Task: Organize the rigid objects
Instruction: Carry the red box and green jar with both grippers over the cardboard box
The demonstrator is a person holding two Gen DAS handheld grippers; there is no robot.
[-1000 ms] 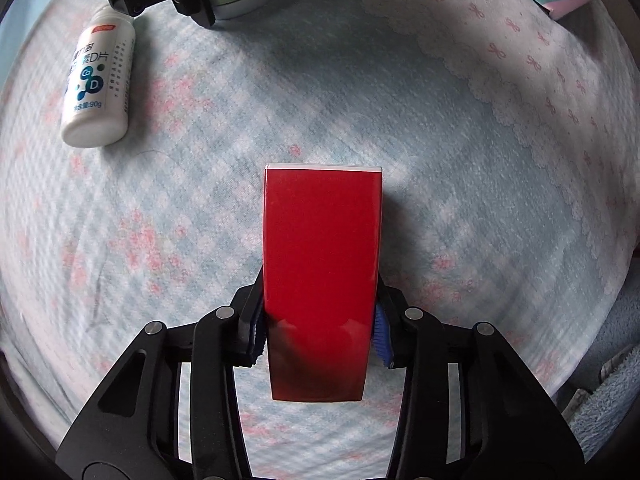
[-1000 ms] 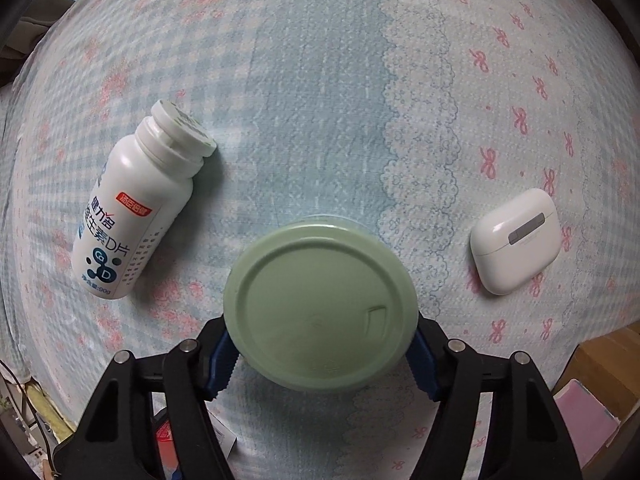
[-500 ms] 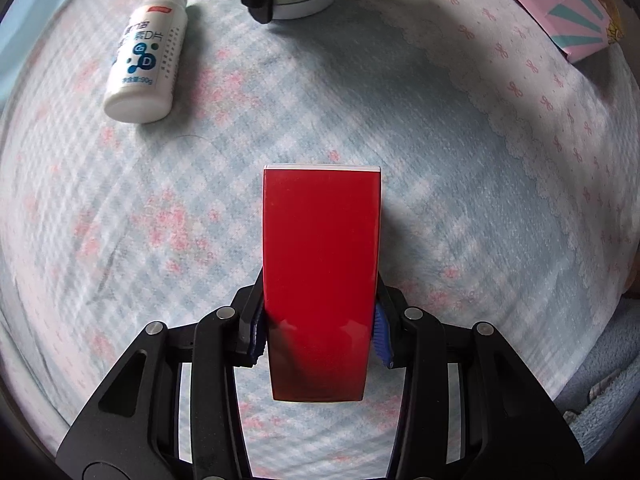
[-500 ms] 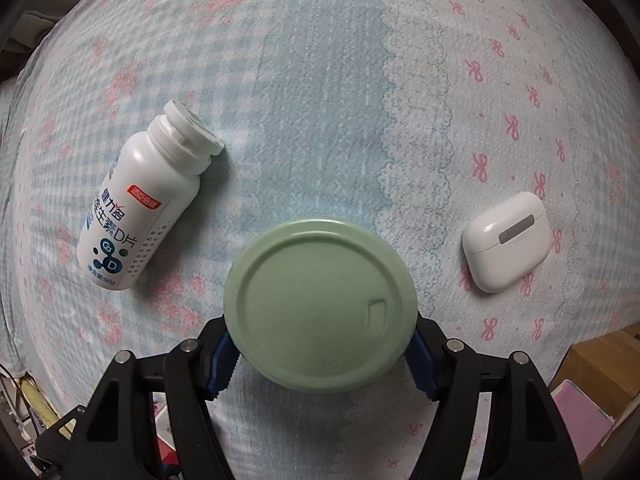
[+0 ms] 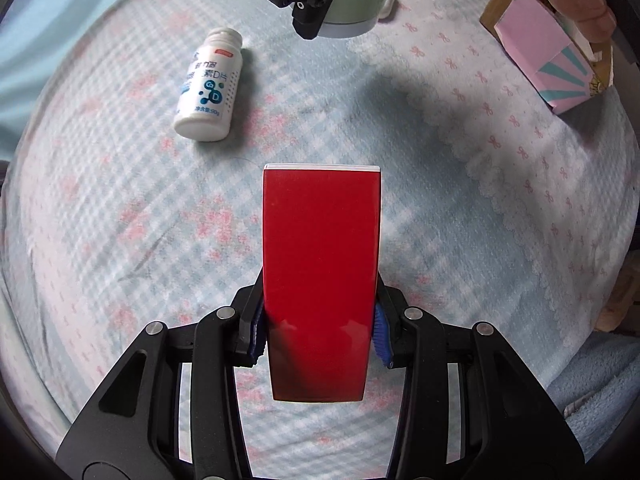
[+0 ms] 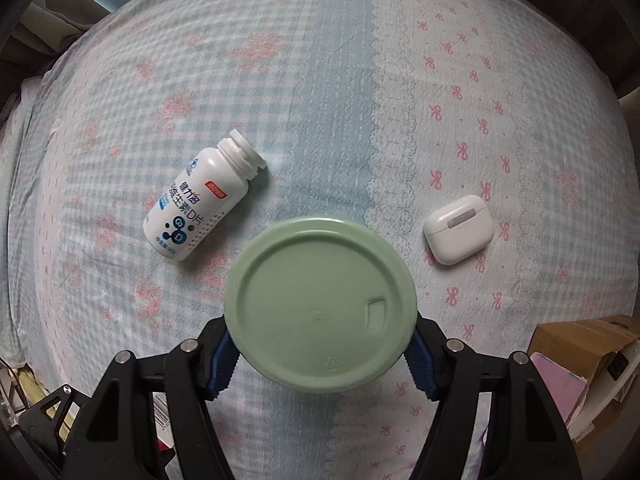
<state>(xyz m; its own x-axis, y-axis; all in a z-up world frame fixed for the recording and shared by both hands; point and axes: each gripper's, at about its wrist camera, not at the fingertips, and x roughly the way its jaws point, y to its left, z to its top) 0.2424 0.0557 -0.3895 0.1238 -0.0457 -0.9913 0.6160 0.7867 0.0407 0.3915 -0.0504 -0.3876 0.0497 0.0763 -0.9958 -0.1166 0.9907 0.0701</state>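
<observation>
Green jar (image 6: 320, 306) clamped in right gripper (image 6: 320, 354) above bed (image 6: 320, 80), between white bottle (image 6: 200, 200) and earbud case (image 6: 458, 229).

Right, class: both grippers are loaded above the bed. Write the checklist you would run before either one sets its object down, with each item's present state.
1. Left gripper shut on the red box: ok.
2. Right gripper shut on the green jar: ok.
3. White bottle lying on its side, apart from the jar: ok.
4. Earbud case clear of the jar: ok.
5. Bedsheet bare ahead of the jar: ok.
6. What lies directly under the jar: cannot tell.
</observation>
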